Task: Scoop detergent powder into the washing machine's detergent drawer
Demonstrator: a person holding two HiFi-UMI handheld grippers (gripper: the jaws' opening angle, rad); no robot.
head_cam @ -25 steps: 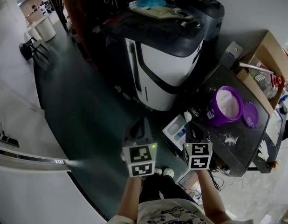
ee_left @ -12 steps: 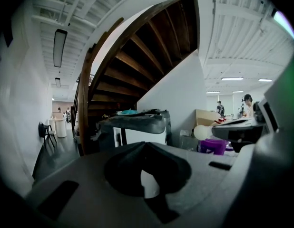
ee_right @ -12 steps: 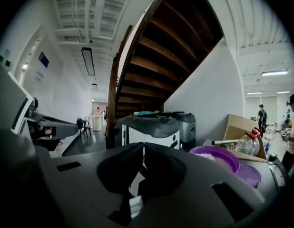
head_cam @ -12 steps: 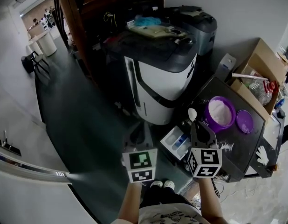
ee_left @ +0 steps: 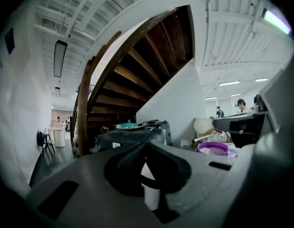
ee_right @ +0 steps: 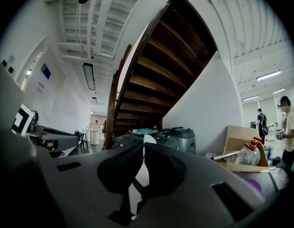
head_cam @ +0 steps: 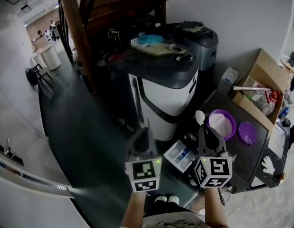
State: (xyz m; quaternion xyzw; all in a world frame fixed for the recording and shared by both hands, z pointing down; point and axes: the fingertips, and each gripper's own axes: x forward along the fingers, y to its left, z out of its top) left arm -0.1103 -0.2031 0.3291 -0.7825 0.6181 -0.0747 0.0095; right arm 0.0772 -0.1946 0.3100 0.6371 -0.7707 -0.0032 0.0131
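In the head view, a white washing machine (head_cam: 166,87) stands ahead, with its detergent drawer (head_cam: 180,156) pulled out low at the front. A purple tub (head_cam: 222,124) of white powder sits on a black table (head_cam: 247,158) to the right. My right gripper (head_cam: 204,126) is shut on a white spoon (head_cam: 200,117), whose bowl points up just left of the tub. In the right gripper view, the spoon (ee_right: 149,137) shows above the closed right gripper (ee_right: 143,144). My left gripper (head_cam: 146,128) hangs shut and empty left of the drawer. In the left gripper view, the left gripper (ee_left: 146,144) has the tub (ee_left: 212,148) to its right.
The tub's purple lid (head_cam: 247,132) lies on the table beside it. A cardboard box (head_cam: 261,80) with a plastic bottle (ee_right: 244,156) stands behind the table. A wooden staircase (head_cam: 85,27) rises at the left, over dark floor (head_cam: 75,122). The person's shoes (head_cam: 166,199) show below.
The right gripper has lifted the spoon from beside the drawer to beside the tub. The head view has tilted up, and the left gripper stays shut.
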